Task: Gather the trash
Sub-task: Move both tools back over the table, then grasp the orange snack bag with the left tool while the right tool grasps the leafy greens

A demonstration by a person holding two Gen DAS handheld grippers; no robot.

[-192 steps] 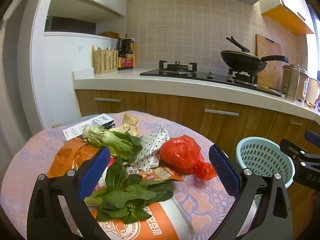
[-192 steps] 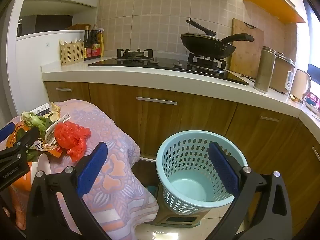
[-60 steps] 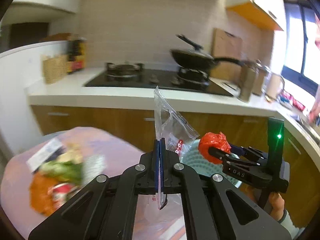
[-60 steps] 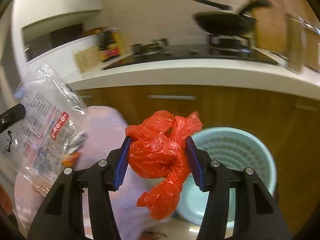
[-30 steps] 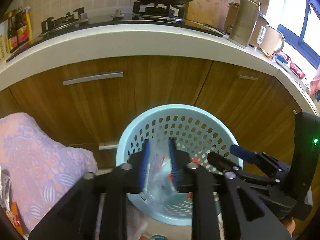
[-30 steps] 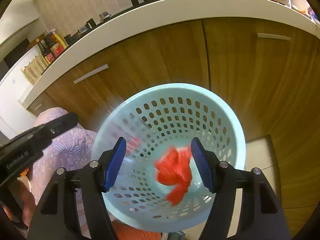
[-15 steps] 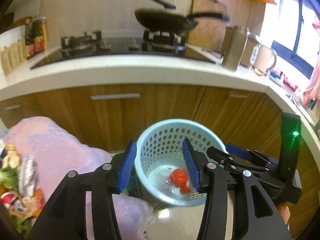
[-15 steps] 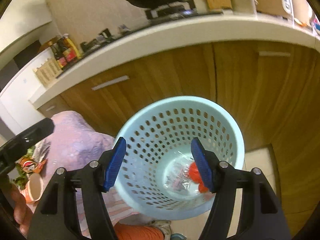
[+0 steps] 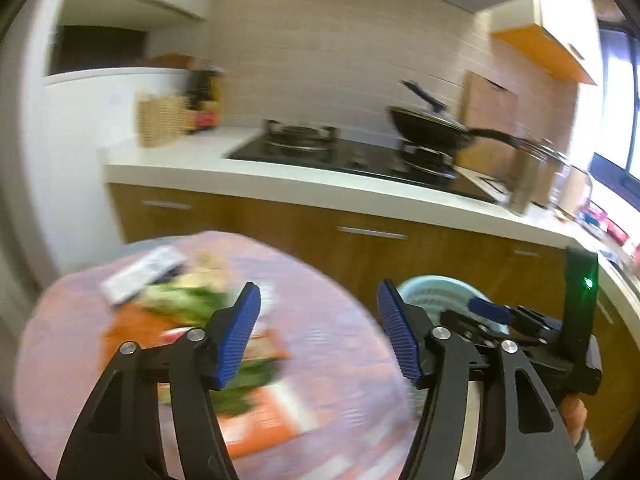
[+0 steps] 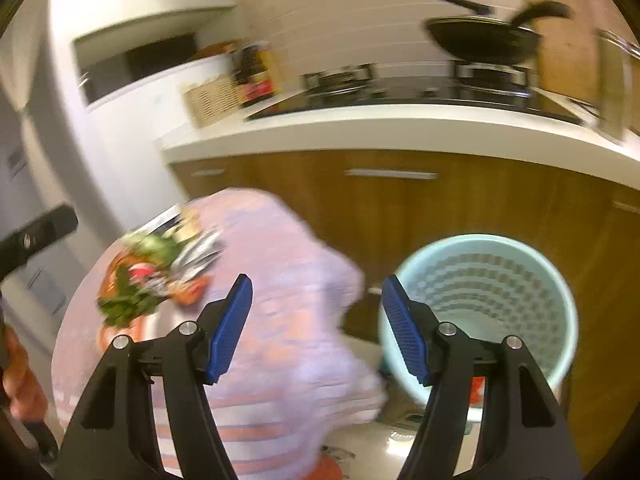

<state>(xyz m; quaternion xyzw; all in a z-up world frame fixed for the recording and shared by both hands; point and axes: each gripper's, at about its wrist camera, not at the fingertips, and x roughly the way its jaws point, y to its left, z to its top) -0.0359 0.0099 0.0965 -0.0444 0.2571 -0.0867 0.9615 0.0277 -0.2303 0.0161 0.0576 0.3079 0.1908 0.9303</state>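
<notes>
Both views are motion-blurred. My left gripper (image 9: 318, 334) is open and empty above the round table's pink floral cloth (image 9: 340, 344). A pile of trash (image 9: 192, 304) lies on the table's left half: green leaves, an orange wrapper, a white paper. My right gripper (image 10: 316, 326) is open and empty, between the table edge and the light blue perforated basket (image 10: 520, 264) on the floor. A bit of the red bag (image 10: 476, 390) shows through the basket wall. The pile also shows in the right wrist view (image 10: 156, 276). The right gripper appears in the left wrist view (image 9: 488, 312) over the basket (image 9: 436, 286).
A white counter (image 9: 320, 184) over wooden cabinets (image 10: 400, 208) runs behind table and basket. It carries a gas hob, a black wok (image 9: 428, 124), bottles (image 9: 204, 100), a wicker holder and steel pots at the right. A white fridge (image 9: 72, 152) stands at the left.
Both grippers have swung left from above the basket back toward the table. The red bag and clear plastic bag stay in the basket. Both grippers remain open.
</notes>
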